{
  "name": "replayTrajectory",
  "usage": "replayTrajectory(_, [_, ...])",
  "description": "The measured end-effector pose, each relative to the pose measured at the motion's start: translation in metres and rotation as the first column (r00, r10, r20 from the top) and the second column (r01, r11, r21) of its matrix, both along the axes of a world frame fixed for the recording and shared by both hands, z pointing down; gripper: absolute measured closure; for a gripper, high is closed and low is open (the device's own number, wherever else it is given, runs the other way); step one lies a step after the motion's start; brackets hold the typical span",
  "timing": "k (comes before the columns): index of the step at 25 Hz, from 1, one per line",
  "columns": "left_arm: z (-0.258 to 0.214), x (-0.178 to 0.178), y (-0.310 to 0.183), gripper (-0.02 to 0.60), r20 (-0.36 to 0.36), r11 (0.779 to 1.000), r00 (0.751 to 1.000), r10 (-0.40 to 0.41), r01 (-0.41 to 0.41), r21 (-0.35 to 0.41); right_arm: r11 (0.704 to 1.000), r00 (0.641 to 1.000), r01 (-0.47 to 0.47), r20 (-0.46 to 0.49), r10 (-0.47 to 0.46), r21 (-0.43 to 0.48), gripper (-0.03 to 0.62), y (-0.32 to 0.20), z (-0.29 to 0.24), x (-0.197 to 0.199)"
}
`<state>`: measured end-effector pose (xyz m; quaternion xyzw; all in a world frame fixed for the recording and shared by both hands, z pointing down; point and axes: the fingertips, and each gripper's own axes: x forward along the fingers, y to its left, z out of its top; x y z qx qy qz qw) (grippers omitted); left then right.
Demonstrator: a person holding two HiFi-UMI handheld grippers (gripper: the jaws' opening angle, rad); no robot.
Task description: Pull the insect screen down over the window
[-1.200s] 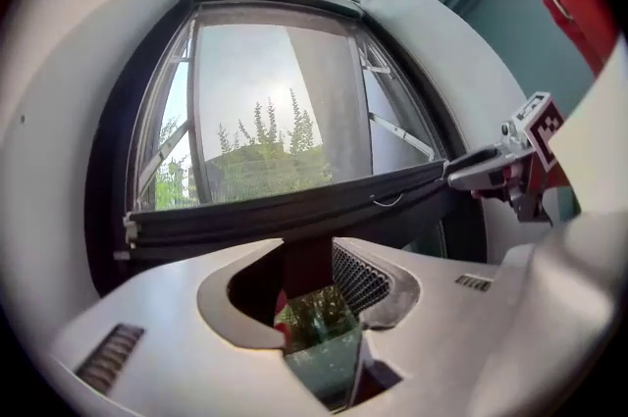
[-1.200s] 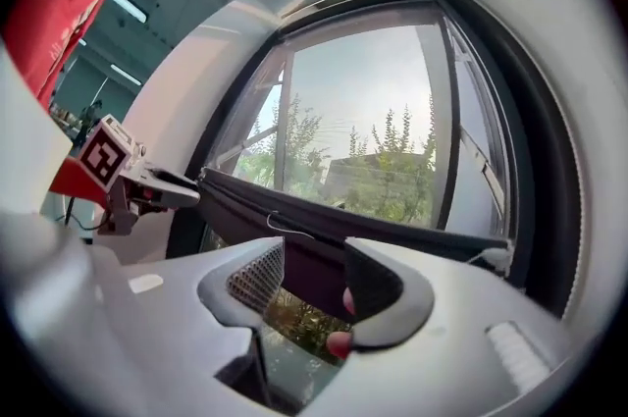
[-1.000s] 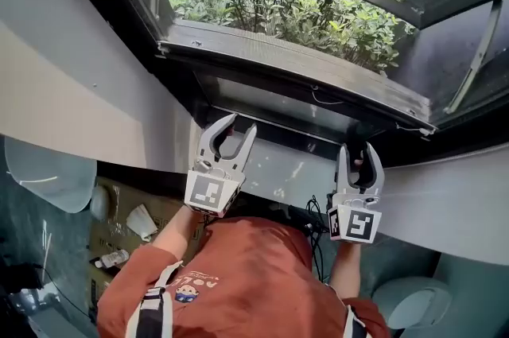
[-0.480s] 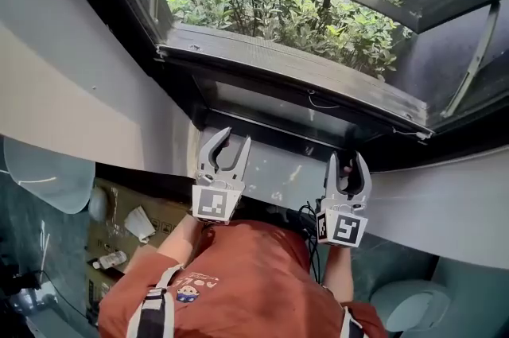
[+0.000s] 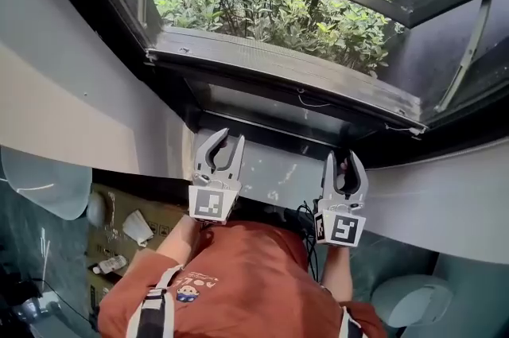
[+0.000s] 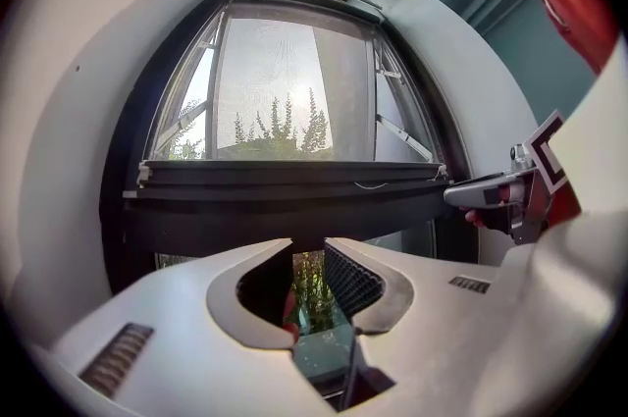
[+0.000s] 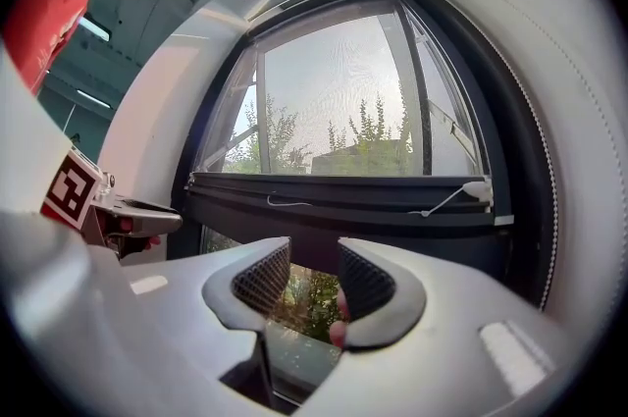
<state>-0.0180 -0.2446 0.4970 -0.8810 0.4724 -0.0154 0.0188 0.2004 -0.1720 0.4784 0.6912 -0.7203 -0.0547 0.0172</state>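
Note:
The insect screen's dark pull bar runs across the window partway down, with grey mesh above it and a strip of uncovered window below. A thin cord with a white end hangs from the bar. My left gripper points up at the window below the bar; its jaws are closing with nothing between them. My right gripper stands beside it to the right, also below the bar, its jaws closing on nothing. In each gripper view, the left gripper and the right gripper frame only greenery.
Green shrubs show through the open outer sash. White curved wall flanks the window on both sides. Below lie a cardboard box with small items, black cables and the person's red shirt.
Both grippers have dropped a little away from the pull bar, and their jaws have narrowed, the left one more visibly. The bar stays where it was.

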Motion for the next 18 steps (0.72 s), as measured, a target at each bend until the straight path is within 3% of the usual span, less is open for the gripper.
replayTrajectory(5, [-0.0001,0.0039,0.0,0.548,0.01,1.0,1.0,0.001,-0.001,0.002,1.0,1.0,-0.021,-0.021,0.021,0.02,0.494,0.0008,-0.0045,0.0005])
replayTrajectory(7, [0.0,0.005,0.0002,0.575,0.006,1.0,1.0,0.005,-0.005,0.002,0.998,0.997,-0.06,-0.056,0.062,0.026,0.579,0.0008,-0.0052,0.0037])
replayTrajectory(18, [0.0001,0.0036,0.0007,0.575,0.015,1.0,1.0,-0.004,0.004,0.015,0.997,0.996,-0.064,-0.066,0.066,0.03,0.585,-0.0014,-0.0072,0.0028])
